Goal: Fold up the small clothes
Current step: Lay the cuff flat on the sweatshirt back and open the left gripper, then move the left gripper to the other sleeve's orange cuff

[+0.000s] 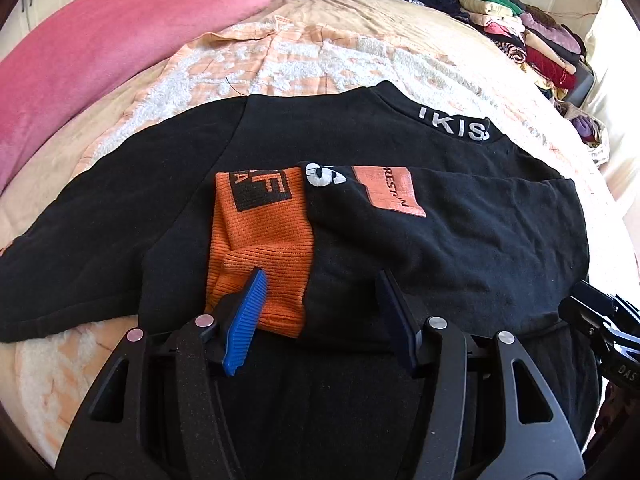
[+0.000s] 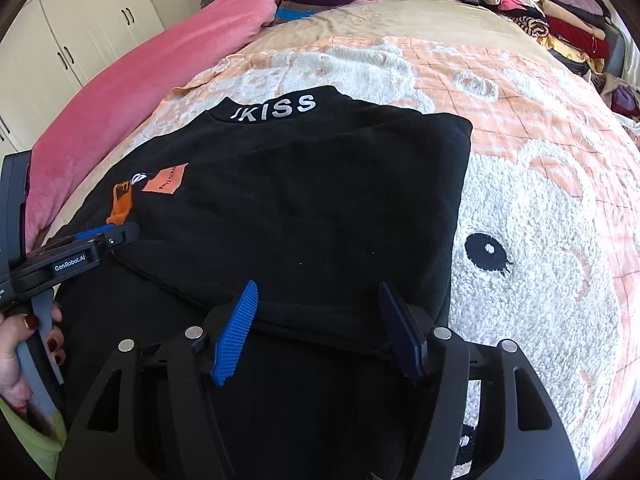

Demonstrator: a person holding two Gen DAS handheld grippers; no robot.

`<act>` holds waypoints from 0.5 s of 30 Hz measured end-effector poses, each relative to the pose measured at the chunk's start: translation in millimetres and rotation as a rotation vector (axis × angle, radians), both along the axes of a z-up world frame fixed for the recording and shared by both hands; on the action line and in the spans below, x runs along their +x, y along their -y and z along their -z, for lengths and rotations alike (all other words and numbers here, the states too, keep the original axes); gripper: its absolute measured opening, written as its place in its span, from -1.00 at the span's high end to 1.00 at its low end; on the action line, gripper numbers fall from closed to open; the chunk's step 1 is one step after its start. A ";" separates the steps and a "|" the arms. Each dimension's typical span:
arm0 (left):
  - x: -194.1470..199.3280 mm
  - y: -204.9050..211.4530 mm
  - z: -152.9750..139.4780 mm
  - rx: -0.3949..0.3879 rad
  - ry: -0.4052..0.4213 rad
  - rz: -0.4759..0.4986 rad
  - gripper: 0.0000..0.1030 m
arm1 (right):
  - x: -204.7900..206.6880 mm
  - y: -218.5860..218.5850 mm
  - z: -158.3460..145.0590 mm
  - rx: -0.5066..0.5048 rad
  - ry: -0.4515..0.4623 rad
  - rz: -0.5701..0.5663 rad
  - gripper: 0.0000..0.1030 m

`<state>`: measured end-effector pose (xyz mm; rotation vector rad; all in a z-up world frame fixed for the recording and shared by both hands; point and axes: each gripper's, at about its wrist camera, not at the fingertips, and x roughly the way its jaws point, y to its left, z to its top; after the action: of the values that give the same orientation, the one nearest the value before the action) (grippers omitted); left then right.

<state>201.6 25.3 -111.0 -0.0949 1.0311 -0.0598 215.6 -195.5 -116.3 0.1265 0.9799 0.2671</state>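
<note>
The black sweatshirt [image 2: 304, 184] lies flat on the bed's bear-pattern blanket [image 2: 540, 240], collar with white lettering [image 2: 276, 107] at the far end. One sleeve is folded across the body, so its orange ribbed cuff [image 1: 260, 248] rests on the chest, nearer the hem than the collar. The other sleeve [image 1: 100, 232] lies spread out to the side of the body, not yet folded. The left tool [image 1: 320, 312] hangs over the cuff with its jaws apart and nothing between them. The right tool [image 2: 320, 320] hangs over the folded side's lower edge, jaws apart and empty. The spread sleeve lies outward from the left tool, so the left hand is judged nearer for that fold. A pink duvet [image 1: 112, 40] and stacked clothes [image 1: 532, 40] lie beyond the collar.
</note>
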 end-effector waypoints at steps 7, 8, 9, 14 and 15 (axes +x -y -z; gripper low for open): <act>-11.0 2.5 -18.2 -0.022 0.017 -0.011 -0.35 | -3.4 6.8 -17.9 0.067 0.036 0.044 -0.65; -12.3 2.2 -21.5 -0.018 0.024 -0.014 -0.40 | -4.8 7.4 -20.8 0.076 0.043 0.049 -0.70; -14.6 0.5 -25.8 -0.016 0.034 -0.022 -0.47 | -5.7 8.3 -24.3 0.090 0.051 0.051 -0.70; -15.8 -2.7 -39.1 -0.007 0.052 -0.029 -0.81 | -9.5 7.7 -40.6 0.104 0.091 0.058 -0.71; -17.0 -2.5 -43.2 -0.005 0.060 -0.028 -0.81 | -10.5 6.3 -43.8 0.096 0.098 0.060 -0.83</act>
<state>184.6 27.8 -67.8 -0.1115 0.9695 -0.0390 205.1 -201.9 -72.5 0.2281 0.8646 0.2631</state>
